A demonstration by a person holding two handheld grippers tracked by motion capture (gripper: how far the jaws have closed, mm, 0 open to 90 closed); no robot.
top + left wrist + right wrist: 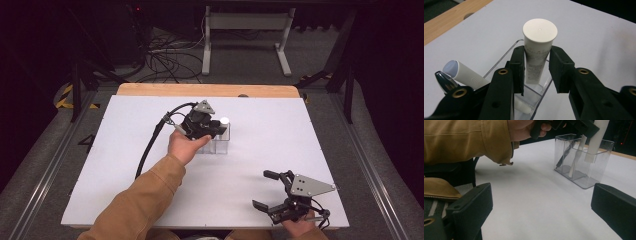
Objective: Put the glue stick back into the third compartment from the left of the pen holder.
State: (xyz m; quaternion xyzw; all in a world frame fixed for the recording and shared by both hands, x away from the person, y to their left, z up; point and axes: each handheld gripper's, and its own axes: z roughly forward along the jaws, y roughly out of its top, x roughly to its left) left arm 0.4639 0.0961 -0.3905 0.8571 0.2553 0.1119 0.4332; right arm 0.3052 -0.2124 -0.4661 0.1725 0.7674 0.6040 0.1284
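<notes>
Up at mid-table, left gripper [218,129] over clear box [220,145], jaws part open around white tube [537,53]. Left pad [518,65] flush against tube side; right pad [556,67] just off it or barely touching, cannot tell which. Tube upright, cap up, lower end down inside box. Right gripper [271,190] near front right edge, well apart from box, jaws spread wide, nothing between them.

Box split into compartments. Tube in one end compartment; white marker [464,73] and dark pen [445,81] leaning in others.

From left gripper view: print on tube, flat round cap, pale bluish marker tip, wooden strip [454,16] beyond mat [599,40]. From right gripper view: box [584,160] from side, dividers plain, tube end [591,155] hanging above box floor, tan sleeve [466,140] and hand [524,128] above. From high view: cable looping left from left gripper.
</notes>
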